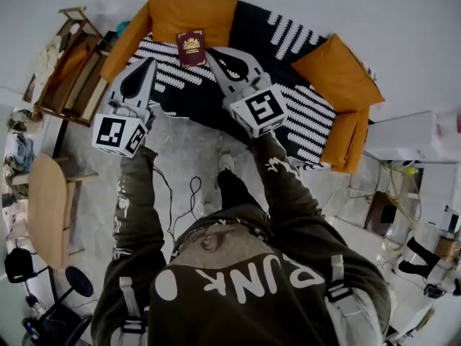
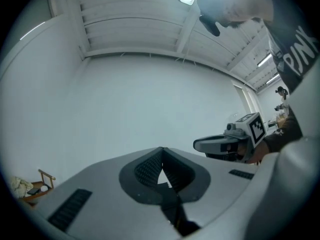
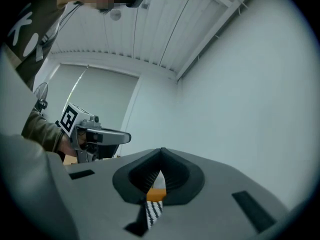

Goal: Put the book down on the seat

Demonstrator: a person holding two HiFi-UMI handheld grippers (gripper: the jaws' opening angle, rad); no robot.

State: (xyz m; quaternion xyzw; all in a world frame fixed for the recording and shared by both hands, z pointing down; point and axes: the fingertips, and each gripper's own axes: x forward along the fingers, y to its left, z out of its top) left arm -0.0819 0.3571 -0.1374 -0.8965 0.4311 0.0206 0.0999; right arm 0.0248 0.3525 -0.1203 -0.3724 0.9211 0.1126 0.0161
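Observation:
A dark red book [image 1: 191, 47] lies flat on the black-and-white striped seat of the sofa [image 1: 288, 42], just in front of the orange back cushion [image 1: 193, 14]. My left gripper [image 1: 150, 63] hovers to the left of the book, jaws shut and holding nothing. Close to the book's right edge is my right gripper [image 1: 212, 53], also shut and holding nothing. In the left gripper view the jaws [image 2: 162, 150] meet at their tips against a pale wall, with the right gripper [image 2: 225, 144] beside them. The right gripper view shows its jaws [image 3: 161, 152] closed, with the left gripper [image 3: 95, 136] alongside.
Orange cushions [image 1: 338, 74] line the sofa's right end. A wooden rack [image 1: 72, 63] stands at the left, with a round wooden table [image 1: 47, 207] below it. A white box [image 1: 403, 139] sits at the right. Cables [image 1: 191, 189] trail across the grey floor by the person's foot [image 1: 225, 163].

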